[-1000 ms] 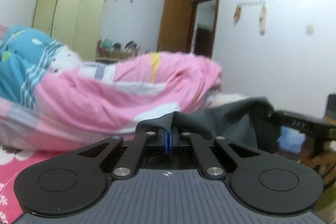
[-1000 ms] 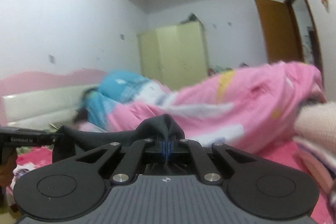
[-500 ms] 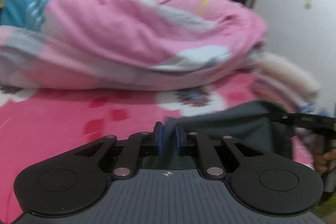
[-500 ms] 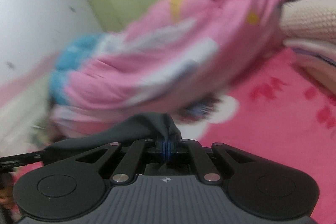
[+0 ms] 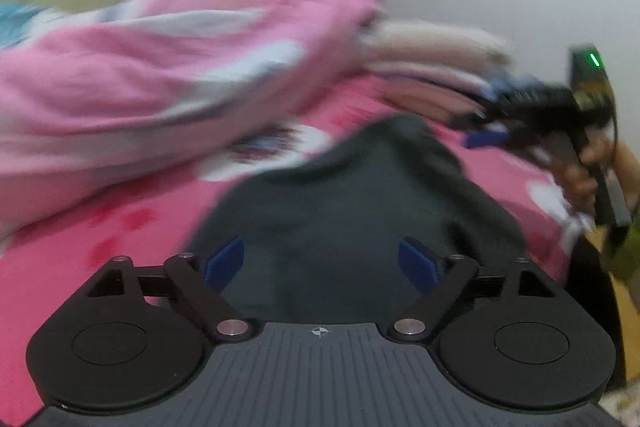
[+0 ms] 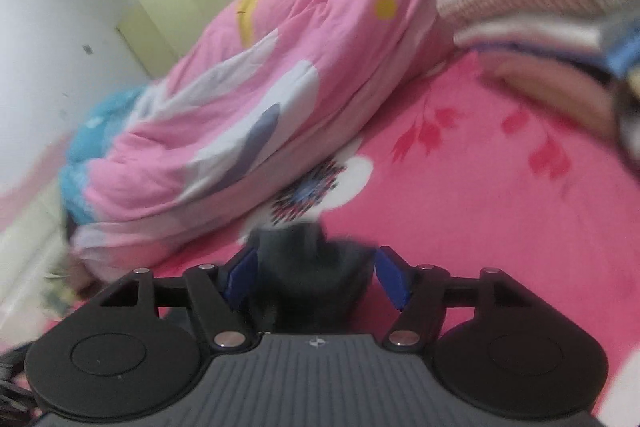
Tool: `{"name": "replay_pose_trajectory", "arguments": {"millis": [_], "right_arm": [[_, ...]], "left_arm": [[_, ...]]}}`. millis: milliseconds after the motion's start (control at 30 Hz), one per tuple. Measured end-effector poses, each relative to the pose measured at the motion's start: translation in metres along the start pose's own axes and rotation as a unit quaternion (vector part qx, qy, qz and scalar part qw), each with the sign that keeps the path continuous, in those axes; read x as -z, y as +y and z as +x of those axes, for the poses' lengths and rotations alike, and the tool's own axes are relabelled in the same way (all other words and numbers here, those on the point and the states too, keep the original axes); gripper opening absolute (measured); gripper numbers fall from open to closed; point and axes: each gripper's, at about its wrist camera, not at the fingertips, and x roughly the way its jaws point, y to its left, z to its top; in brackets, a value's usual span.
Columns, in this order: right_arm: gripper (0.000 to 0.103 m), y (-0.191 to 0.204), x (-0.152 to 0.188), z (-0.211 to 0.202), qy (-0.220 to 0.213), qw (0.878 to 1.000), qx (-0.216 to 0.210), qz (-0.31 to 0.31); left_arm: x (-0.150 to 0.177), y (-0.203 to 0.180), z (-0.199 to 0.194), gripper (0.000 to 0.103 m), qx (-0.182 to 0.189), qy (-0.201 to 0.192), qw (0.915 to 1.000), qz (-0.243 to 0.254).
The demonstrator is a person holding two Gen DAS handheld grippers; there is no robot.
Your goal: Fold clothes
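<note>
Motion blur hides the folds of the dark garment (image 5: 352, 203) lying on the pink sheet (image 5: 80, 251), long axis unclear, while the left gripper (image 5: 322, 263) and right gripper (image 6: 316, 277) have just opened wide, cloth loose between the pads

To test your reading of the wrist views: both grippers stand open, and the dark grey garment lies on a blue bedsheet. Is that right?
Not quite. The bedsheet is pink with a flower print, not blue, as the right wrist view shows. The rest holds: the left gripper and right gripper have just been opening, jaws apart, with the dark grey garment between them, not pinched.
</note>
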Motion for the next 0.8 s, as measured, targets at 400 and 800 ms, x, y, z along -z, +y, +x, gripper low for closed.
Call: {"name": "replay_pose_trajectory", "arguments": {"millis": [400,800], "right_arm": [[0.068,0.009,0.09,-0.043,0.043,0.997,0.013,-0.068],[0.084,0.005,0.052,-0.011,0.009,0.998,-0.057,0.008]], "left_arm": [[0.017,-0.047,0.067,0.028,0.015,0.075,0.9959,0.05],[0.028,-0.039,0.048,0.033,0.036,0.078,0.9962,-0.008]]}}
